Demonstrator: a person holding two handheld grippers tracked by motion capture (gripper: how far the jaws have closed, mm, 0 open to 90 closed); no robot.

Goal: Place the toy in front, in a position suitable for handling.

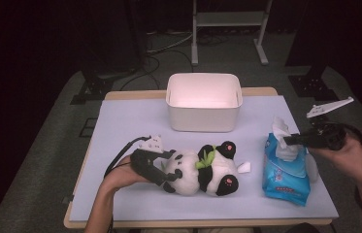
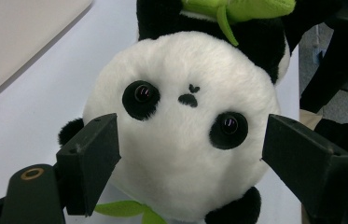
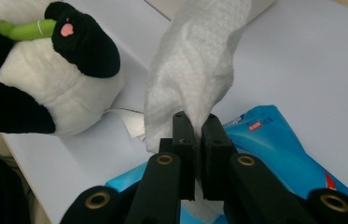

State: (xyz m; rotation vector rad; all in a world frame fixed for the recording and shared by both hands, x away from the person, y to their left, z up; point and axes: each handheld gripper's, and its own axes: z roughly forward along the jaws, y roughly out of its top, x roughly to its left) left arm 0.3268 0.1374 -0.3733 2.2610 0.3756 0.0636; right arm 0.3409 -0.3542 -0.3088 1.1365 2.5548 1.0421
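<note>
A white wet wipe (image 3: 195,65) stands half-drawn out of the blue wipe pack (image 1: 285,170) at the table's right, pinched tight between the closed jaws of the right gripper (image 3: 198,128), so the step in hand looks like pulling a sheet free. To its left the panda plush (image 1: 203,170) lies on the pale blue mat (image 1: 130,121), its head between the wide-spread jaws of the left gripper (image 2: 190,154), whose pads sit just beside the fur without visibly pressing it. Next, the wipe likely needs a clean upward pull clear of the pack, perhaps toward the panda or the white bin (image 1: 203,102) behind.

Pale blue table (image 1: 130,121), white tub (image 1: 203,102), plush panda (image 1: 203,170), blue wipes pack (image 1: 285,174)
</note>
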